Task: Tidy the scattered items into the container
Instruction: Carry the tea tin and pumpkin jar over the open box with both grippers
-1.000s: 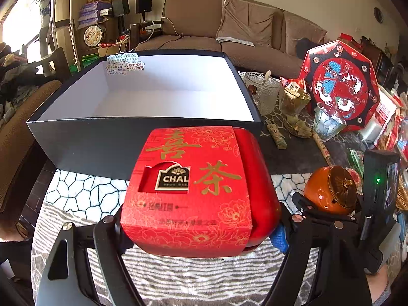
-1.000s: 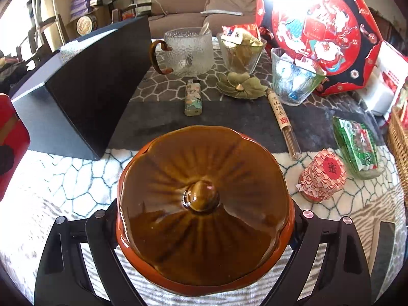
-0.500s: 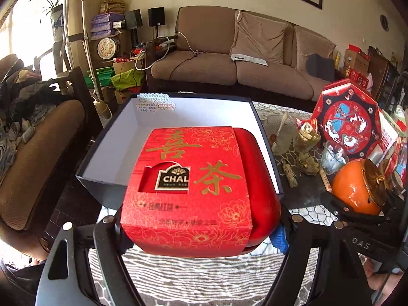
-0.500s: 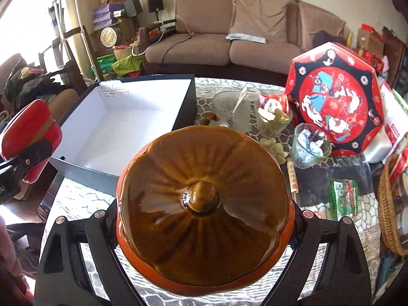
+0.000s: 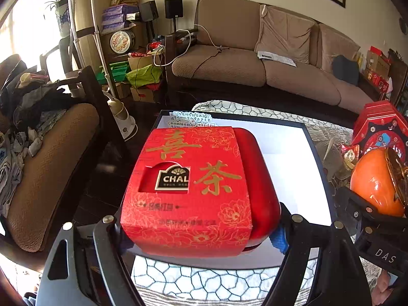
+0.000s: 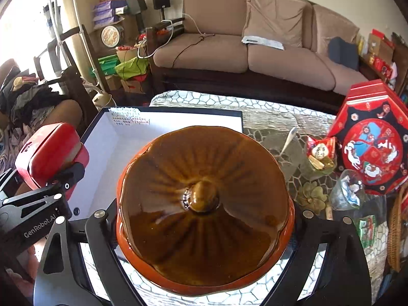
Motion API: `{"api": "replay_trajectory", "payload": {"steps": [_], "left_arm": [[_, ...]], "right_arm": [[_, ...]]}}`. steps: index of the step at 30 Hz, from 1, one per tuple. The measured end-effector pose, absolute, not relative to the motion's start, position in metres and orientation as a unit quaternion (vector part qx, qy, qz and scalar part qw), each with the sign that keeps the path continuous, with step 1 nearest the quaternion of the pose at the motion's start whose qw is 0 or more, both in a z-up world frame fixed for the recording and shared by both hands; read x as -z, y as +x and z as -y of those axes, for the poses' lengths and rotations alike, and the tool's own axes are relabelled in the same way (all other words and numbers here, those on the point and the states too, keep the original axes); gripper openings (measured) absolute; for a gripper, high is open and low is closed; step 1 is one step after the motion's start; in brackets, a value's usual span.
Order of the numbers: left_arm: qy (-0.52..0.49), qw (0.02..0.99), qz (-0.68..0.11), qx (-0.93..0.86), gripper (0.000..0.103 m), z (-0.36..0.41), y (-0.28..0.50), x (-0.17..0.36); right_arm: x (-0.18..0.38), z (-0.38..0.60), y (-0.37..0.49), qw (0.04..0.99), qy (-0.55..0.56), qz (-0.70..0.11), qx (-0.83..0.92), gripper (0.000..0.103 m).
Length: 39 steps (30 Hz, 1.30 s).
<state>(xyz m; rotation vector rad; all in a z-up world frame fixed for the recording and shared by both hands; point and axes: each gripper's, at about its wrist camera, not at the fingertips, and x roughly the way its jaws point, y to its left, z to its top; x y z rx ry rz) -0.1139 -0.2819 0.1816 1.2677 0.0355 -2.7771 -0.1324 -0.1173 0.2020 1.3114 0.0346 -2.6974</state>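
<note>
Both loads have risen from beside the black box (image 5: 316, 153) to above its white floor. The left gripper (image 5: 201, 232) clamps the red tea box (image 5: 193, 191) at frame centre; the right gripper (image 6: 204, 232) clamps the brown-lidded jar (image 6: 204, 204). Lowering both in looks next.

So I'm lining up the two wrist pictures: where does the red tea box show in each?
Left wrist: the red tea box fills the centre, clamped in the left gripper.
Right wrist: it sits at the left edge, seen from the side.
Shared landmark: the black container with its white inside; the orange lidded pot appears at the right edge of the left view.
</note>
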Motion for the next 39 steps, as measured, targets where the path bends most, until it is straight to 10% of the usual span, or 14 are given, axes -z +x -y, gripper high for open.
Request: {"api": "replay_trajectory", "payload": {"steps": [39], "left_arm": [[0.501,0.062,0.027,0.863,0.081,0.314,-0.253,-0.092]], "right_arm": [[-0.027,0.178,-0.291,0.014,0.584,-0.037,0.811,0.091]]}}
